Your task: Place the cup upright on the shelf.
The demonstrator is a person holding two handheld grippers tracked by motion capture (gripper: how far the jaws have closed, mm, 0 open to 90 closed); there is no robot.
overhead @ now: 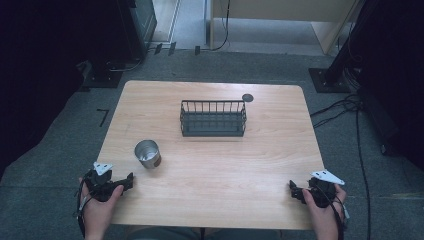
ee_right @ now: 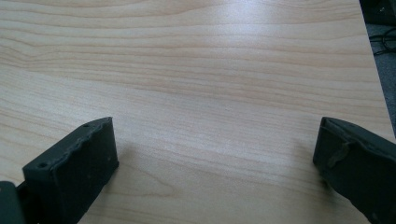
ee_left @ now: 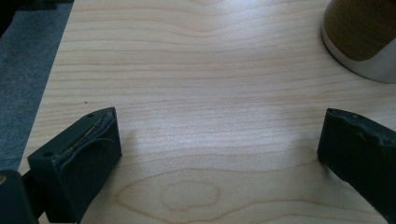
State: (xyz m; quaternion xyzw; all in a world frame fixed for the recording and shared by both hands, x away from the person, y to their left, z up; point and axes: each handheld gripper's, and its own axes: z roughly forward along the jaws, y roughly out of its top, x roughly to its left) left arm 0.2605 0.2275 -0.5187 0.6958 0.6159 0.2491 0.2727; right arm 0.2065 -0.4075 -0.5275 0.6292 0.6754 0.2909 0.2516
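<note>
Metal cup (overhead: 147, 153) stands upright just beyond and right of the left gripper (overhead: 127, 181), far nearer than the right gripper (overhead: 294, 190); both grippers spread wide, holding nothing.

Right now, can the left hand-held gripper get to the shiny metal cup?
Probably yes. The left hand-held gripper sits open on the table, and the metal cup stands close ahead of it, slightly to its right. Bare wood lies between them; the wire basket is farther back.
</note>
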